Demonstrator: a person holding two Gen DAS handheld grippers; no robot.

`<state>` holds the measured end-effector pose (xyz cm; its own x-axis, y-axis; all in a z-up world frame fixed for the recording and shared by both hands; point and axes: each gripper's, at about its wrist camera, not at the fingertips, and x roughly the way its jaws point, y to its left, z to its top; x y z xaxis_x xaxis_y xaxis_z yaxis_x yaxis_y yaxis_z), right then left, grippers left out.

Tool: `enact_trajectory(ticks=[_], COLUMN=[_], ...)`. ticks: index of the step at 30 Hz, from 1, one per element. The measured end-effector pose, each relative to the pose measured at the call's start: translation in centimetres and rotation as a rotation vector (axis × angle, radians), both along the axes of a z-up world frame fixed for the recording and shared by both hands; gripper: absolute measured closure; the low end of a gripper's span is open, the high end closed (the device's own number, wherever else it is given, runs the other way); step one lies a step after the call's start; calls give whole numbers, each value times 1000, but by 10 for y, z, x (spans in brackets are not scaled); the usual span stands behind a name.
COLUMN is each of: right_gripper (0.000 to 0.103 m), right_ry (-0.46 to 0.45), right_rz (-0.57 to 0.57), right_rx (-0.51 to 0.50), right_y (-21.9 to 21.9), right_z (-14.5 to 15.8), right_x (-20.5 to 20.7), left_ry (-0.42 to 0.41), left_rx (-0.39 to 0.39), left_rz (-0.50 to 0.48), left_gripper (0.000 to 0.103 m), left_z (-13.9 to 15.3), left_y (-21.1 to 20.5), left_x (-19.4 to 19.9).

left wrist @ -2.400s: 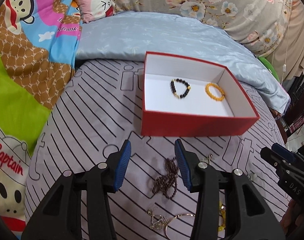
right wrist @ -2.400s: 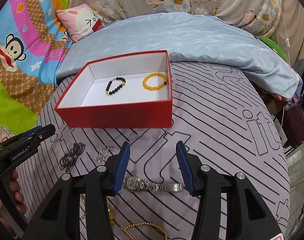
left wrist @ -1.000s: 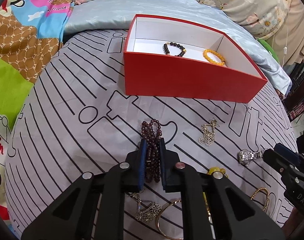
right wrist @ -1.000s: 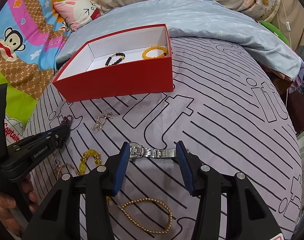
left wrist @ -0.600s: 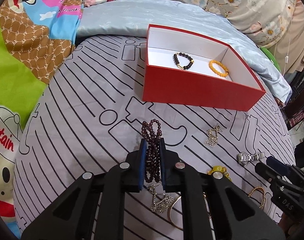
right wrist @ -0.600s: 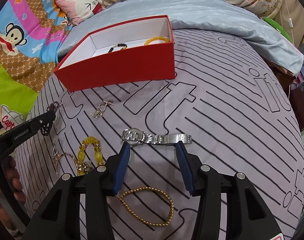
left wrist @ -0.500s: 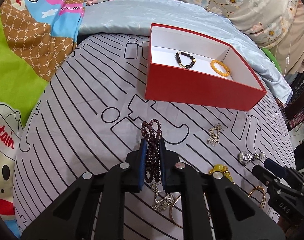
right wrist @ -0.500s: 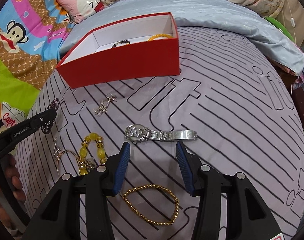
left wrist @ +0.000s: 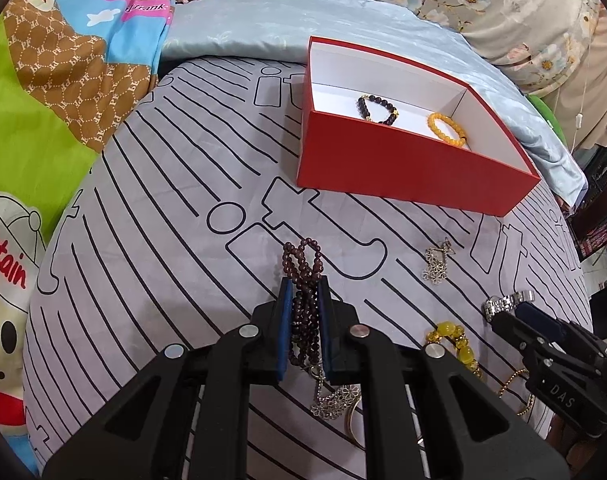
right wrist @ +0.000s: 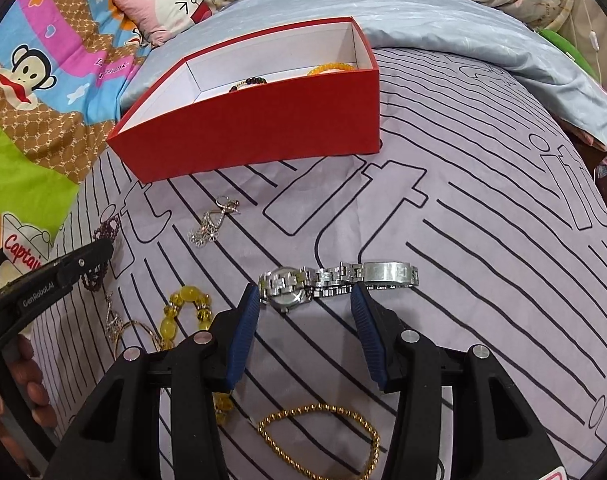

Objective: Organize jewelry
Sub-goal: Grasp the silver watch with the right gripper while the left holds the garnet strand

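Observation:
A red box (left wrist: 403, 160) with a white inside stands at the back of the striped sheet, also seen in the right wrist view (right wrist: 263, 128). In it lie a black bead bracelet (left wrist: 377, 108) and an orange bead bracelet (left wrist: 447, 128). My left gripper (left wrist: 304, 284) is shut on a dark red bead bracelet (left wrist: 303, 256), whose loops stick out past the fingertips. My right gripper (right wrist: 305, 296) is open, low over the sheet, its tips on either side of a silver watch (right wrist: 287, 290). The watch band (right wrist: 387, 274) runs on to the right.
Loose on the sheet are a silver flower pendant (right wrist: 211, 228), a yellow bead bracelet (right wrist: 183, 308), a gold bead bracelet (right wrist: 323, 436) and a silver chain (left wrist: 331, 396). A pale blue quilt (right wrist: 463, 20) and a cartoon blanket (left wrist: 43, 120) border the sheet. A hand (right wrist: 19, 384) holds the left gripper.
Since the earliest frames my left gripper has come down and shut on the dark red beads. My right gripper has sunk toward the watch and stays open. Little has moved in the last second.

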<state>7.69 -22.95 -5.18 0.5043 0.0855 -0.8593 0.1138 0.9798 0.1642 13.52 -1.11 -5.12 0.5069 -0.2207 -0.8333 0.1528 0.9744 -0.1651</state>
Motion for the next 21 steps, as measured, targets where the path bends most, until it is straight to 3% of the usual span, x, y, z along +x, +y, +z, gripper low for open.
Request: enact_trajectory(ticks=[13,18,21], right_gripper=[57,76,80], right_ry=[-23,-21,-19], right_rz=[22,17,18], right_rx=[-42,-56,-57], right_y=[14,15,15], right_z=[-2,-2,-1], right_x=[18,18,17], left_ry=[18,23,24], left_rx=[-3,-6,-8], left_rz=[-10,-13,-16], left_gripper=[92,92,92], left_z=[-6,-7,-8], left_y=[-6,-8,-9], left_x=[2,2,2])
